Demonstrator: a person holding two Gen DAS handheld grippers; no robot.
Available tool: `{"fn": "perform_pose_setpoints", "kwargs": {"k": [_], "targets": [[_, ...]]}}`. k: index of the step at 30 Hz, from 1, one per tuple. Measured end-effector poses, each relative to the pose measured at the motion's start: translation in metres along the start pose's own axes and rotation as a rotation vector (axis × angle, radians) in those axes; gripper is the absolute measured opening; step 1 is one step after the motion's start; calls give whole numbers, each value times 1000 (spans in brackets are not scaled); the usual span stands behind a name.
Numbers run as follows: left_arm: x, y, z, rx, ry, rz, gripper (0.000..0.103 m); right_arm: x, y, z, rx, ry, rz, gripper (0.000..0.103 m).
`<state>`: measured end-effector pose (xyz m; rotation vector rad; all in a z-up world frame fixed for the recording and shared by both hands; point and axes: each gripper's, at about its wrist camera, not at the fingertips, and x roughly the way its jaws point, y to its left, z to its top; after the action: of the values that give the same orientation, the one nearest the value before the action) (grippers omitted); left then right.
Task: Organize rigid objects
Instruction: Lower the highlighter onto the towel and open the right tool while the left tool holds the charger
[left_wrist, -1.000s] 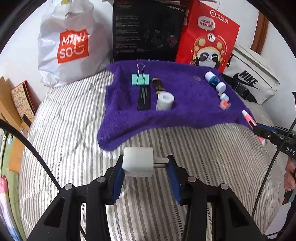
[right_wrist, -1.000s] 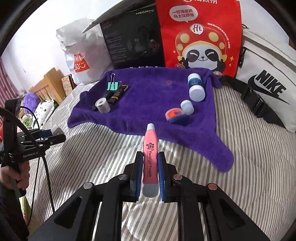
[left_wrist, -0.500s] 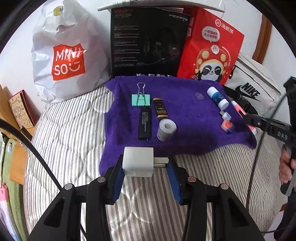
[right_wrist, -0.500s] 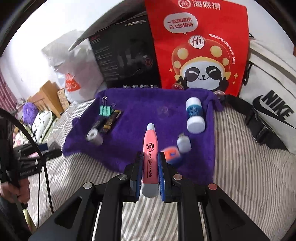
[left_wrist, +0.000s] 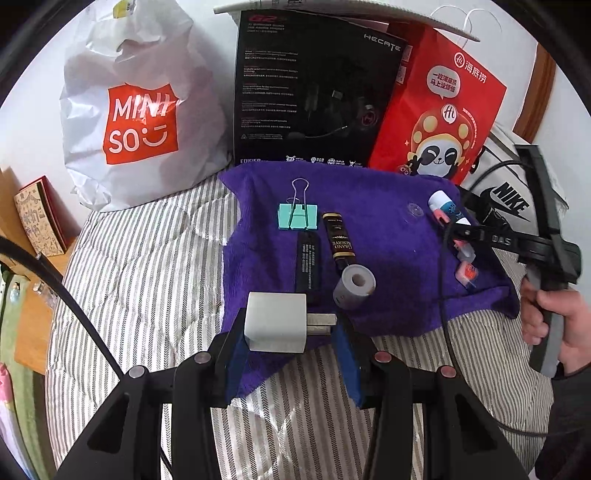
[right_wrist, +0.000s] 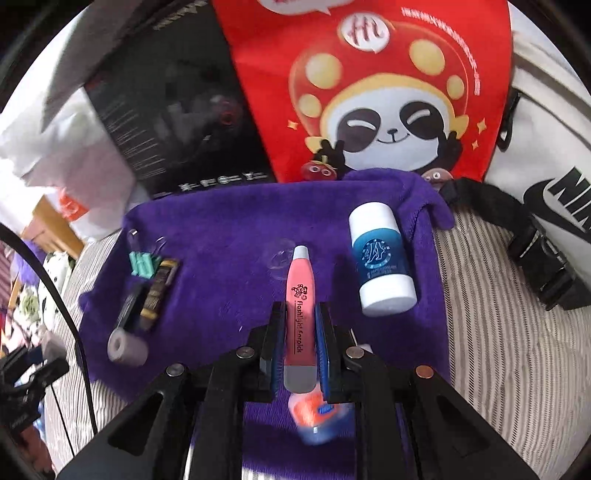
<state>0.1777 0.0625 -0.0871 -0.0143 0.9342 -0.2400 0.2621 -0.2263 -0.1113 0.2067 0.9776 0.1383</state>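
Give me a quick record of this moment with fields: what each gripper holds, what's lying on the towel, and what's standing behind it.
left gripper: shut on white charger plug
right gripper: shut on pink flashlight earpick
purple towel: green binder clip, black stick, brown tube, grey tape roll, blue-and-white bottle
behind: Miniso bag, black box, red panda bag

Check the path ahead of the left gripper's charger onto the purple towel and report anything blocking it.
The white charger, held in the left gripper, has two things right ahead on the purple towel: the black stick straight in front and the grey tape roll just right of it. Towel left of the black stick is bare.
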Motion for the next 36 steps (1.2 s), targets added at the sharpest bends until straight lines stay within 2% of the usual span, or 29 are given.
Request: {"fn": "perform_pose_setpoints", "kwargs": {"k": [13,22,24,36], "targets": [[1,6,-3,-9,1,-3,42,37,1,11,35,50,-51,16],[-2,2,-5,4,12,-8,42,37,2,7,-9,58,-14,22],[-2,0,-6,8,16,-2,42,32,-1,5,-4,70,3,26],[-3,-25,0,39,7,-46,42,-36,8,-28,-99,23,53,26]]}}
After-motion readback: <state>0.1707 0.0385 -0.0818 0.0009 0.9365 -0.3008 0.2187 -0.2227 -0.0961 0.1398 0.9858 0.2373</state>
